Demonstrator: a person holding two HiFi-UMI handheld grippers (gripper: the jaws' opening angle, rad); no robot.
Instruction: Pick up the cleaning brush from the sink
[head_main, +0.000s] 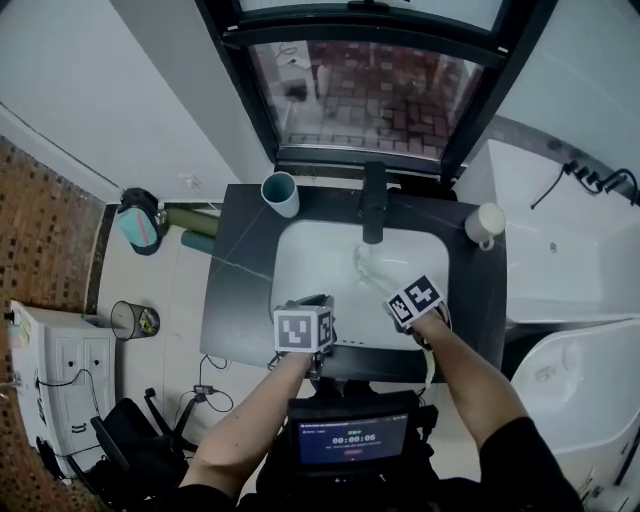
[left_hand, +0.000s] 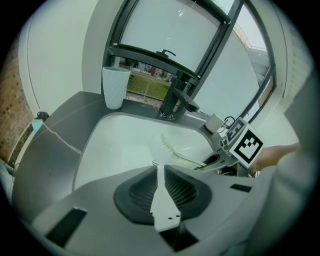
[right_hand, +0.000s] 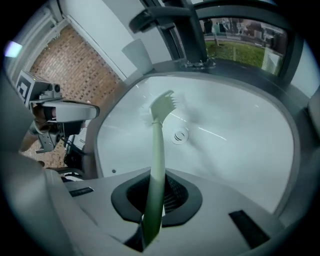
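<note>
The cleaning brush (right_hand: 159, 130) is pale green with a white bristle head. Its handle runs between the jaws of my right gripper (right_hand: 156, 172), which is shut on it. The head hangs over the white sink (right_hand: 235, 145), above the drain. In the head view the right gripper (head_main: 393, 298) is over the basin's near right part, and the brush (head_main: 365, 264) points toward the faucet. My left gripper (left_hand: 158, 167) is shut on nothing and hovers over the sink's near edge (head_main: 316, 304), beside the right one. From it I see the brush (left_hand: 167, 147) held by the right gripper (left_hand: 215, 162).
A black faucet (head_main: 373, 205) stands at the back of the sink in a dark counter (head_main: 235, 290). A pale teal cup (head_main: 281, 193) stands at the back left, a white mug (head_main: 485, 224) at the back right. A white bathtub (head_main: 570, 270) lies to the right. A small waste bin (head_main: 130, 320) stands on the floor, left.
</note>
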